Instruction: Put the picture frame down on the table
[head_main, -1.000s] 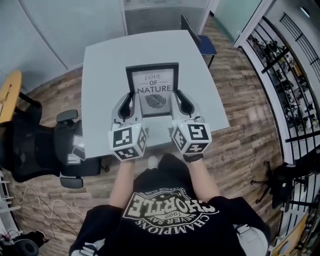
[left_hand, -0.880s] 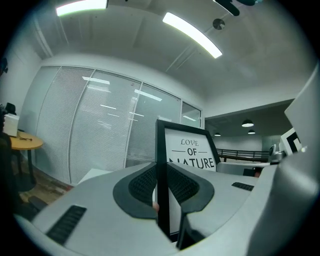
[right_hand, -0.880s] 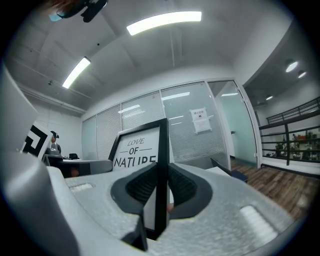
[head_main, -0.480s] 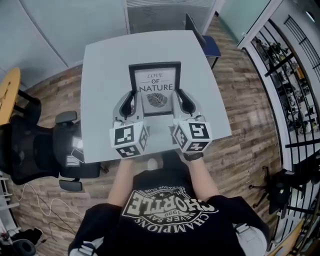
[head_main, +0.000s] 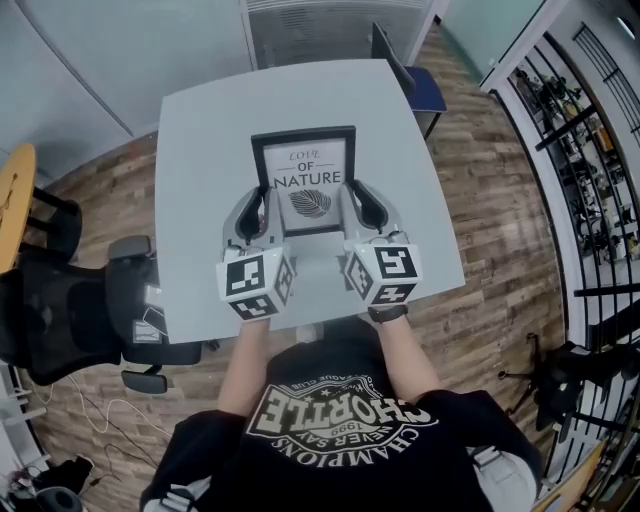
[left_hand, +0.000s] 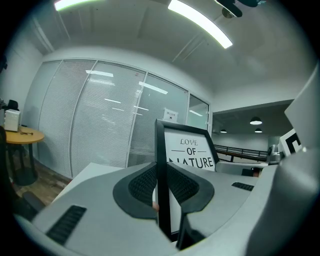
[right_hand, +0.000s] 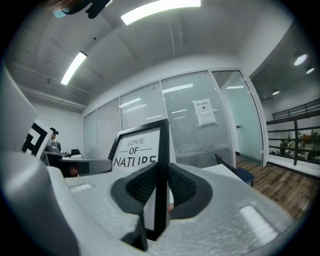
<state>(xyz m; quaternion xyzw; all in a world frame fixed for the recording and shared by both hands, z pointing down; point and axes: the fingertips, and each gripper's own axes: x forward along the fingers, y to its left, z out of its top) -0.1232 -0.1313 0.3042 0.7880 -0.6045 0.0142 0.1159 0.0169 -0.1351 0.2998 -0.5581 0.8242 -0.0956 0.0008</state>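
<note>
Shirt: a black short-sleeved T-shirt (head_main: 340, 455), its front carrying white arched varsity-style lettering round a crest; pale patches at both shoulders are too small to make out.
Left gripper: the left gripper (head_main: 262, 203) has a smooth light-grey moulded shell with two rounded, curving jaws.
Right gripper: the right gripper (head_main: 356, 200) is its mirror twin, the same pale grey, faintly speckled up close.
Pads: black, finely ribbed pads (left_hand: 142, 182) line the inner face of each jaw.
Left cube: the left marker cube (head_main: 255, 283) is white, with black square codes on every visible face.
Right cube: the right marker cube (head_main: 385, 272) is likewise patterned.
Inset: a short dark ribbed strip (left_hand: 67, 223) is set into the left shell.
</note>
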